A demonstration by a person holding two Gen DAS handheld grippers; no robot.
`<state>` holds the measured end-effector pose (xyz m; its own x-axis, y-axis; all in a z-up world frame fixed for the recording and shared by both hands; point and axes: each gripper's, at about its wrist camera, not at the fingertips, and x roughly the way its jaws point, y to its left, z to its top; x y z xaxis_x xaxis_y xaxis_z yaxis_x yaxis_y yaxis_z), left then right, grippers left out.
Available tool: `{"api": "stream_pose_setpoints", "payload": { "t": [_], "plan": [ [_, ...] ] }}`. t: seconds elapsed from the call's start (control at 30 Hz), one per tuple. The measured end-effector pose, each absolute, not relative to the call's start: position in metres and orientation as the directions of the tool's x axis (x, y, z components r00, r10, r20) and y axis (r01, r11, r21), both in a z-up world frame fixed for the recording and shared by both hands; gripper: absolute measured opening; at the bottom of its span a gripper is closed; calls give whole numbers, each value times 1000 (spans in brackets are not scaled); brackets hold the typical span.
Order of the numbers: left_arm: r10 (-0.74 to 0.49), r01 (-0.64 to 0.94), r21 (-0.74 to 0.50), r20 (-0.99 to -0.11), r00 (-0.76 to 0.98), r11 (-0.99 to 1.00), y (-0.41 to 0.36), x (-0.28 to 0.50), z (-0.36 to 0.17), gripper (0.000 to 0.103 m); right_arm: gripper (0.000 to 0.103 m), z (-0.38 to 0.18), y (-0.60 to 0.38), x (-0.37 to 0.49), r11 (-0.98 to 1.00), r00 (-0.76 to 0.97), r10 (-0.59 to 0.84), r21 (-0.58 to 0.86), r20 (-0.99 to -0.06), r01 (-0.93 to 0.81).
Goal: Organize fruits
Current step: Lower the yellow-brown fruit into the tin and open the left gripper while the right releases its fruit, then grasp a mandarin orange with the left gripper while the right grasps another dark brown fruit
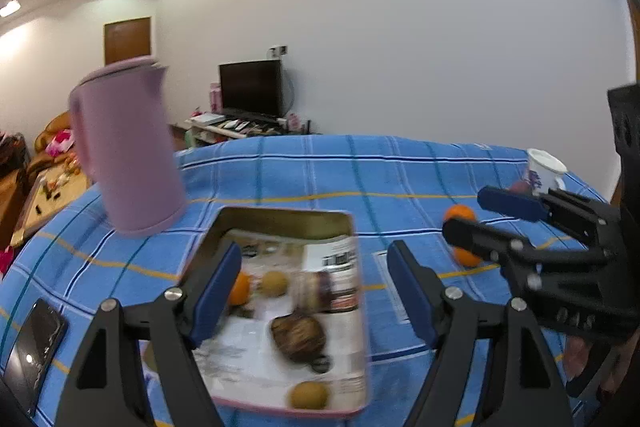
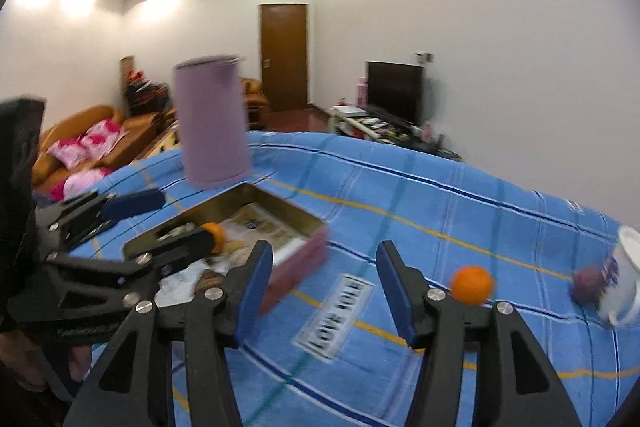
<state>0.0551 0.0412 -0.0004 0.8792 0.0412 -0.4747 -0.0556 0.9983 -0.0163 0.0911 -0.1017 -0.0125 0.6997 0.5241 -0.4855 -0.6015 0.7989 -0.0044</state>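
An open rectangular tin box (image 1: 280, 217) lined with printed paper sits on the blue checked cloth. Inside lie an orange (image 1: 240, 289), two tan round fruits (image 1: 275, 283) (image 1: 309, 395) and a brown scaly fruit (image 1: 298, 337). My left gripper (image 1: 314, 293) is open and empty, hovering over the box. An orange (image 2: 472, 285) lies loose on the cloth right of the box (image 2: 304, 255); a purple fruit (image 2: 586, 285) lies by a white mug (image 2: 624, 279). My right gripper (image 2: 324, 293) is open and empty, above the cloth between box and orange. It also shows in the left view (image 1: 476, 211).
A tall lilac jug (image 1: 128, 147) stands just behind the box's far left corner. A black phone (image 1: 34, 343) lies at the cloth's left edge. The white mug (image 1: 546, 169) stands at the far right. A TV stand and sofas are beyond the table.
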Motion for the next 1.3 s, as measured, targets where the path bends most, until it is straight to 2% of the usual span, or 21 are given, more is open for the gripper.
{"api": "stream_pose_setpoints", "payload": {
  "t": [0.23, 0.47, 0.77, 0.97, 1.07, 1.2, 1.3],
  "plan": [
    [-34, 47, 13, -504, 863, 999, -9, 77, -3, 78, 56, -23, -153, 106, 864, 746, 423, -18, -514, -503],
    [-89, 128, 32, -557, 826, 991, -55, 105, -17, 78, 56, -38, -213, 138, 956, 786, 246, 11, -567, -292],
    [-144, 186, -3, -643, 752, 983, -92, 152, -36, 77, 56, -55, -230, 153, 974, 774, 199, 33, -602, -224],
    [-188, 236, -28, -696, 693, 971, -104, 169, -54, 60, 56, -54, -235, 154, 976, 780, 196, 46, -594, -211],
    [-221, 261, -59, -724, 654, 964, -104, 176, -62, 43, 56, -55, -233, 154, 974, 776, 205, 45, -596, -222],
    [-259, 272, -101, -720, 644, 957, -98, 177, -61, 40, 56, -57, -227, 156, 968, 767, 225, 47, -601, -247],
    [-233, 242, -91, -710, 664, 966, -90, 177, -59, 40, 56, -57, -222, 156, 964, 762, 235, 41, -604, -264]
  ]
}}
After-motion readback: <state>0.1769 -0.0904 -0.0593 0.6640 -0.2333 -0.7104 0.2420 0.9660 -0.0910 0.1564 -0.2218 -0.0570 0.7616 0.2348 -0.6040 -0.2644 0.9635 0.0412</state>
